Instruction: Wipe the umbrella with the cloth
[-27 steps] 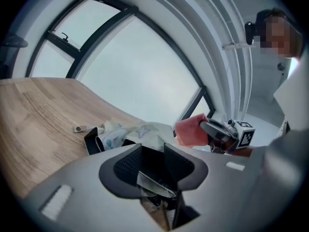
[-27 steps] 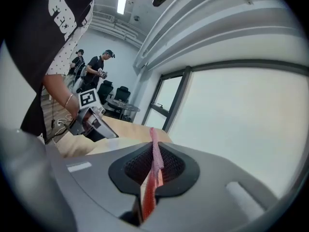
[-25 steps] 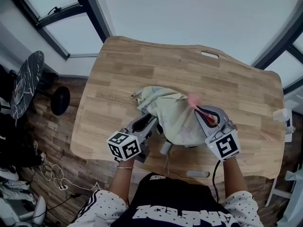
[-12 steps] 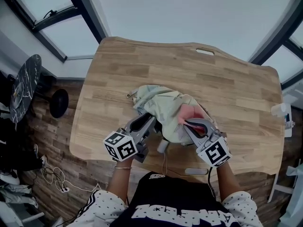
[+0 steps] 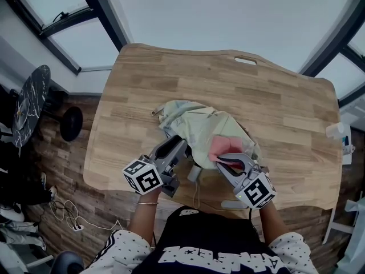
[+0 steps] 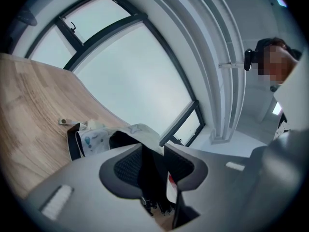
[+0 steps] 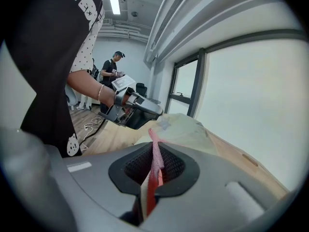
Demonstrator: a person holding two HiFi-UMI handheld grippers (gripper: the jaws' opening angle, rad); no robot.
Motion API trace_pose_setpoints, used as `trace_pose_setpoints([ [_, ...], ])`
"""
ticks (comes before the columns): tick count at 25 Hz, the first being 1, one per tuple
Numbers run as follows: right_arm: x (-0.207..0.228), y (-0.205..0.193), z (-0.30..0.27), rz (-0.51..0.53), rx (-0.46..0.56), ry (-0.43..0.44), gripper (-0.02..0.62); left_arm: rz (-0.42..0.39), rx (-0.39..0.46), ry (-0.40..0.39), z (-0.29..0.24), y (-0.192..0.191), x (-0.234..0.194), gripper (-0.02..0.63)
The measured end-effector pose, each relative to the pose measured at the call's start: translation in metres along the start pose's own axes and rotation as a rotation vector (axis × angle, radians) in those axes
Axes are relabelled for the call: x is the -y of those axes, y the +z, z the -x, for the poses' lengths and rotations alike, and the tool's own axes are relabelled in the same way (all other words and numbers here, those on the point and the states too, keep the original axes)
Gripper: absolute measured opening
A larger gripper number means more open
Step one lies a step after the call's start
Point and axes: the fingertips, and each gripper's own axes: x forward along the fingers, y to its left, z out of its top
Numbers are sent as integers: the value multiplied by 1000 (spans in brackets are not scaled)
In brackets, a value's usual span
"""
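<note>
A folded pale-green patterned umbrella (image 5: 197, 127) lies across the middle of the wooden table (image 5: 274, 96), its grey handle (image 5: 195, 173) toward the near edge. My left gripper (image 5: 180, 148) grips its dark gathered part near the handle; those jaws are opening slightly with that dark part (image 6: 152, 173) still filling the gap. The canopy (image 6: 96, 135) shows beyond them. My right gripper (image 5: 229, 160) is shut on a pink cloth (image 5: 222, 146) that rests on the canopy's near right side. In the right gripper view the cloth (image 7: 155, 151) stands pinched between the pads, with the umbrella (image 7: 186, 128) ahead.
A white object (image 5: 336, 133) sits at the table's right edge. There is a slot handle (image 5: 245, 60) at the far edge. A dark round stand (image 5: 28, 96) and cables (image 5: 68, 221) are on the floor at the left. A person (image 7: 113, 69) stands in the background.
My right gripper has slid the pink cloth down and to the left along the canopy, toward the near edge. The left gripper has stayed where it was.
</note>
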Motion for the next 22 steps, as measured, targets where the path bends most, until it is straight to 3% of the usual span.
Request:
trace_pose_setpoints([
  [6, -22, 1, 2, -27, 21, 78, 26, -39, 6, 9, -4, 4, 2, 109],
  [11, -46, -3, 4, -68, 31, 179, 26, -75, 10, 33, -5, 6, 1, 40],
  [14, -44, 13, 10, -93, 112, 193, 26, -90, -14, 28, -8, 3, 3, 1],
  [18, -13, 38, 30, -166, 228, 97, 26, -93, -14, 27, -9, 3, 6, -2],
  [22, 33, 46, 56, -172, 221, -62, 26, -89, -4, 22, -9, 3, 12, -2],
])
